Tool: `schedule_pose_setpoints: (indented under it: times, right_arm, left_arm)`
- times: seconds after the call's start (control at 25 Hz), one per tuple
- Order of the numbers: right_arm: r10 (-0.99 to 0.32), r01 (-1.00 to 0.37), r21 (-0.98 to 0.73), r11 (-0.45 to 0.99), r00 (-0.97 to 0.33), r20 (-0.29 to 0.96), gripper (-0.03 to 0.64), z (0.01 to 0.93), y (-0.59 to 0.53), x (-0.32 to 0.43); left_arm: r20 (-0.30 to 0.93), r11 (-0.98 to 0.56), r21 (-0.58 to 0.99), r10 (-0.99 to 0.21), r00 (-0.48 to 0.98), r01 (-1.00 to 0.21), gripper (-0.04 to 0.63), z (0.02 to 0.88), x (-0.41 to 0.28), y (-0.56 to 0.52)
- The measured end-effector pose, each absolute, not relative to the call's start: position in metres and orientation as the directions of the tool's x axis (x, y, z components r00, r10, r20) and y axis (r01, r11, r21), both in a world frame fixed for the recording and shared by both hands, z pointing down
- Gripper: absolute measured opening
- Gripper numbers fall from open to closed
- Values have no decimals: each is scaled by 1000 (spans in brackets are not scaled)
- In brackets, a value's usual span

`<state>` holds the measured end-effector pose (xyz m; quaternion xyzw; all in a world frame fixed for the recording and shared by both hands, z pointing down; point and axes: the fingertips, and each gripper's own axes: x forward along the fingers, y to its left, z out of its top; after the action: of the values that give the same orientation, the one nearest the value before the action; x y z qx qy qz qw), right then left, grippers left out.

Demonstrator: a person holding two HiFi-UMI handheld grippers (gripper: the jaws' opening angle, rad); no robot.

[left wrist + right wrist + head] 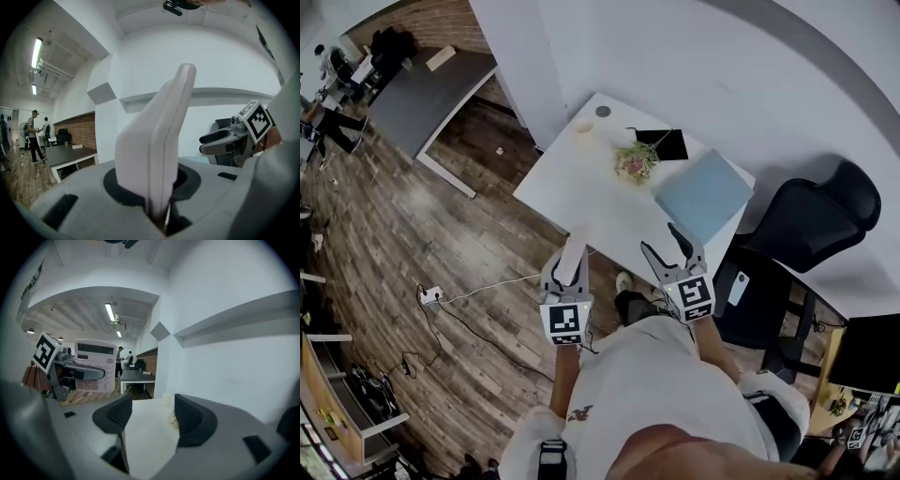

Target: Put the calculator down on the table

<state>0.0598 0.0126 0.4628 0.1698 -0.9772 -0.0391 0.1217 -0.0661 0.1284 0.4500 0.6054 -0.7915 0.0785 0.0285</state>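
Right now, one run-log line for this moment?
left gripper: shut on calculator | right gripper: open, empty | calculator: in air, not yet on table

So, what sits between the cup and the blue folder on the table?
The flowers. The head view shows them roughly midway between the cup and the folder.

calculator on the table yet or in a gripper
Held, not on the table. The left gripper is shut on the lower edge of the calculator, holding it upright in the air.
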Motion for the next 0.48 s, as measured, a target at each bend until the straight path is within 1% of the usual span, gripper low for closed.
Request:
schedule_pose_setpoints:
  times: [0.48]
  right_arm:
    - [-353,-344,82,935,-911,212,279,453,-49,24]
  left_arm:
    - [153,229,-107,-958,-243,-968,92,439,-103,64]
